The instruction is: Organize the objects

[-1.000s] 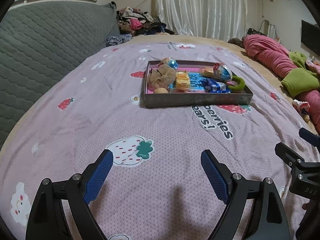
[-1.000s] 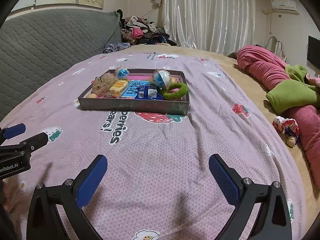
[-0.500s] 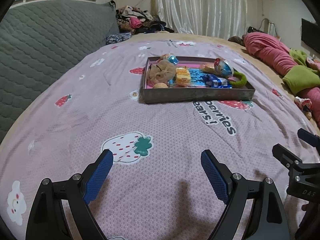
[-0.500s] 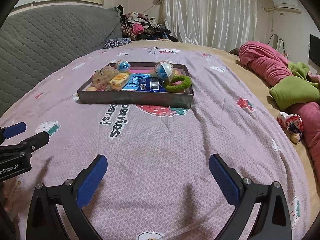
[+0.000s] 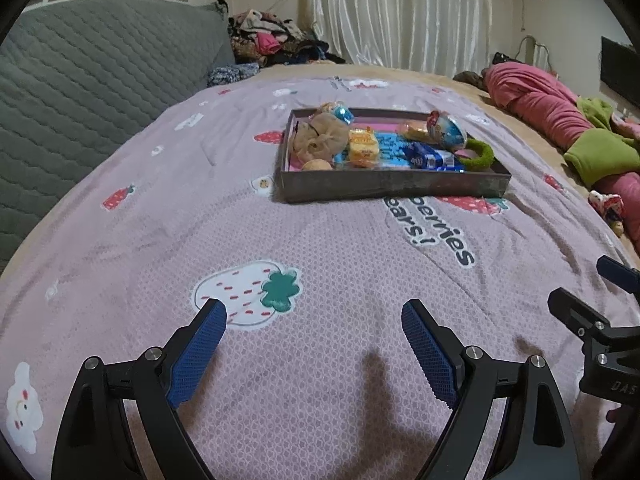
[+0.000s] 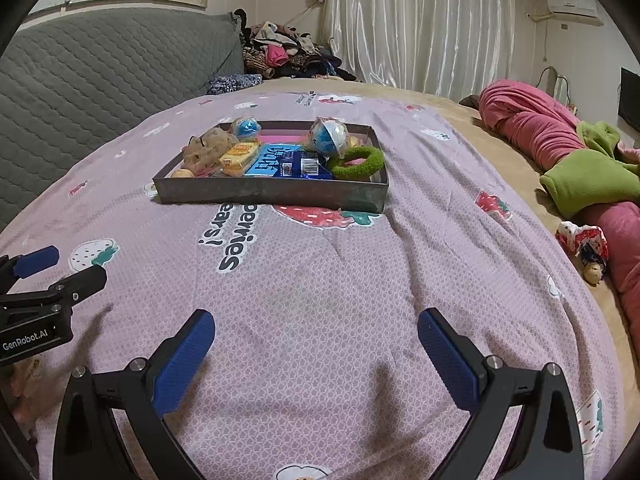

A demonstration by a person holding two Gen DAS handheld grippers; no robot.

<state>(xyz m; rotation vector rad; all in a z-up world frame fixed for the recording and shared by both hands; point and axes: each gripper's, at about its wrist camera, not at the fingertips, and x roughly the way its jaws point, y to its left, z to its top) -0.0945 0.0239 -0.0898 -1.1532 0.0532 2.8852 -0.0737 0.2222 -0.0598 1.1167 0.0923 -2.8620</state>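
Note:
A dark shallow tray (image 5: 392, 188) (image 6: 272, 194) lies on the pink strawberry bedspread ahead of both grippers. It holds a beige plush (image 5: 320, 140) (image 6: 208, 148), a yellow snack pack (image 5: 363, 150) (image 6: 239, 155), blue packets (image 5: 430, 159) (image 6: 296, 164), a blue-and-white ball (image 5: 448, 130) (image 6: 329, 136), a smaller blue ball (image 6: 245, 127) and a green fuzzy ring (image 5: 478, 154) (image 6: 356, 162). My left gripper (image 5: 314, 314) is open and empty, well short of the tray. My right gripper (image 6: 314, 324) is open and empty too.
A grey quilted headboard (image 5: 80, 92) runs along the left. Pink and green bedding (image 6: 560, 148) is piled at the right, with a small doll (image 6: 586, 246) by it. Clothes (image 6: 280, 50) are heaped at the back near the curtains.
Both grippers have moved a little nearer the tray and stay open. Nothing in the tray has moved.

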